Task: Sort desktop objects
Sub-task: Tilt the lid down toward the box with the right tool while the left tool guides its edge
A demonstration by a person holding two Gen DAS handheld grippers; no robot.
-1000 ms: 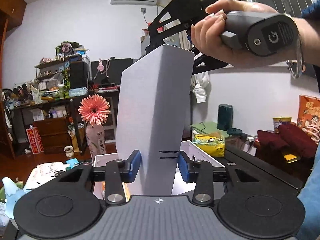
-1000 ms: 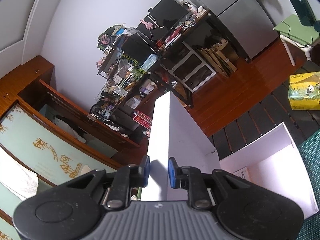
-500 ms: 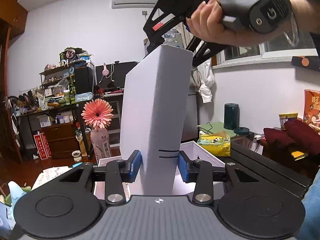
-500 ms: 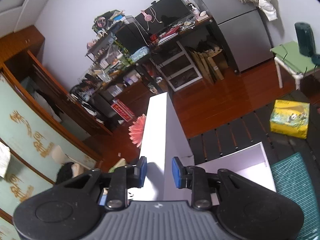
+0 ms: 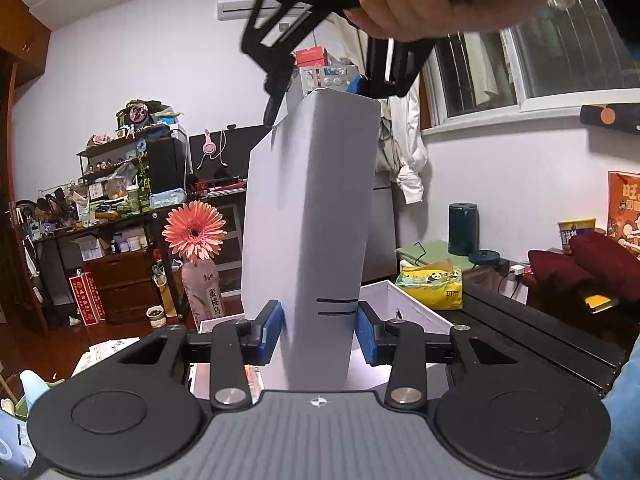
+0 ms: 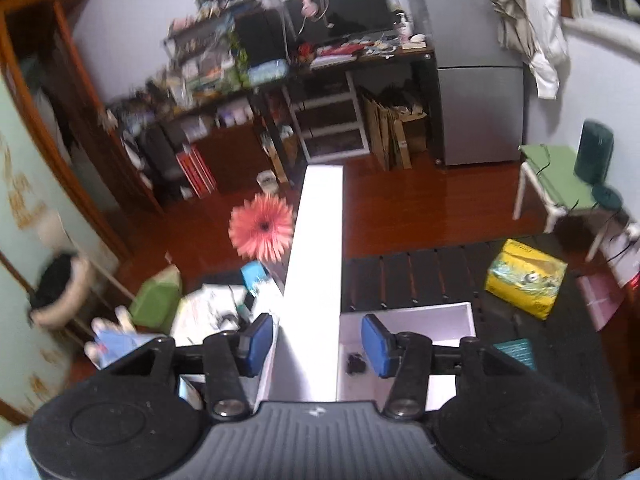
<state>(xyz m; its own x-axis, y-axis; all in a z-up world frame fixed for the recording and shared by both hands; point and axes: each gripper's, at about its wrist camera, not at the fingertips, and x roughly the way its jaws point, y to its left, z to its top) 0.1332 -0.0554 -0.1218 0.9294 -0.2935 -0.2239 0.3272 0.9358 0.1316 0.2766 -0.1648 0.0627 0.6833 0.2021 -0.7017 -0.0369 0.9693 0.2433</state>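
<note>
A tall white box lid (image 5: 320,208) stands upright, and my left gripper (image 5: 320,334) is shut on its lower end with a blue pad at each side. Behind it on the table lies the open white box base (image 5: 404,304). A hand holds my right gripper (image 5: 316,96) just above the lid's top edge. In the right wrist view that gripper (image 6: 318,342) looks down along the lid (image 6: 318,240); its jaws are opening, and there is a gap between each pad and the lid. A small dark object (image 6: 356,362) lies inside the box base (image 6: 440,312).
A pink flower (image 5: 195,232) in a labelled bottle stands left of the box. A yellow tissue pack (image 5: 434,284) lies on the black slatted table (image 5: 540,332). A green cutting mat (image 6: 516,352) sits right of the box. Papers (image 6: 208,308) lie at the left.
My right gripper has let go of the lid's top edge, spread its jaws, risen and rolled. The left gripper still holds the lid in the same place.
</note>
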